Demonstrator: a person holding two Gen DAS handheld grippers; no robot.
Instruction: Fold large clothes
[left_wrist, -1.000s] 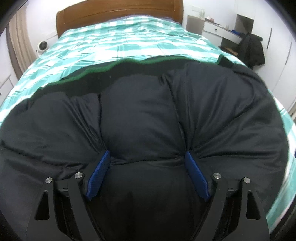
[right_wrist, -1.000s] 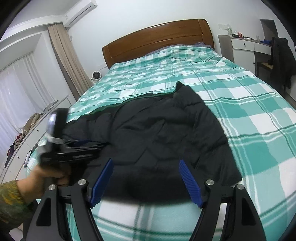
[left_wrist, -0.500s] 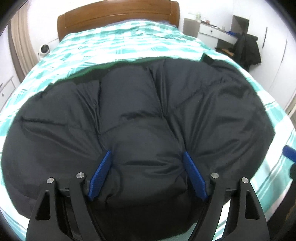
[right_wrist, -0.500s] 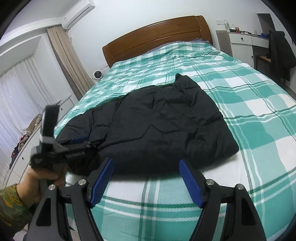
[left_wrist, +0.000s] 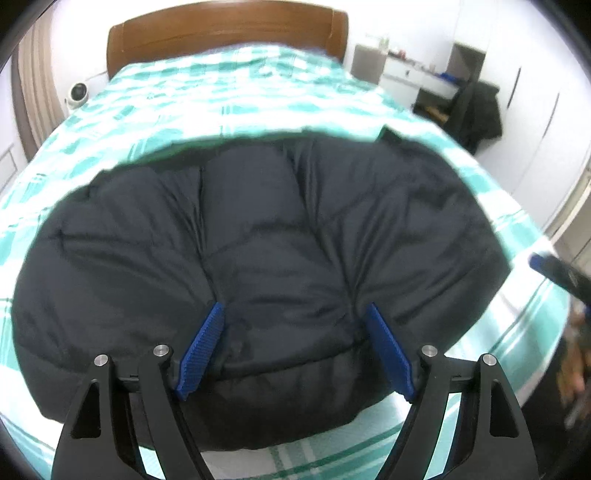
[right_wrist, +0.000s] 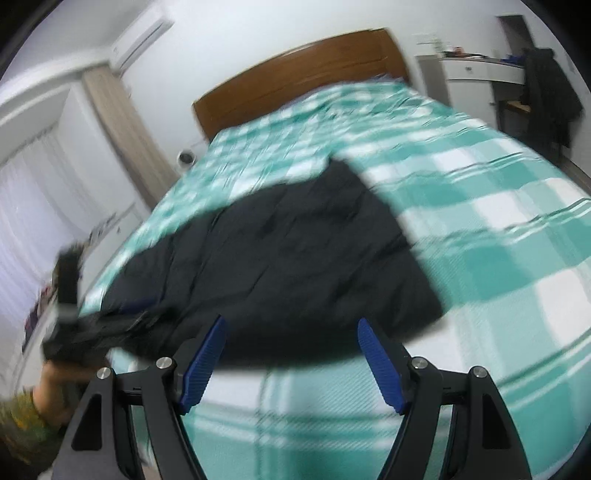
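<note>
The black jacket (left_wrist: 266, 258) lies across the bed (left_wrist: 221, 96) near its foot edge. The left gripper (left_wrist: 295, 332) presses down on it, fingers spread, pinching nothing; the right gripper (right_wrist: 291, 350) hovers released. Smooth the padding flat before folding, or trapped air will spring it open.

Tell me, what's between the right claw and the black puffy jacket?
Only bare green-and-white checked bedspread, seen in the right wrist view. The open right claw hangs just short of the black jacket, not touching it.

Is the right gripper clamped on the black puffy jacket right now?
No, the right gripper stands open above bare checked bedspread, short of the black puffy jacket.
</note>
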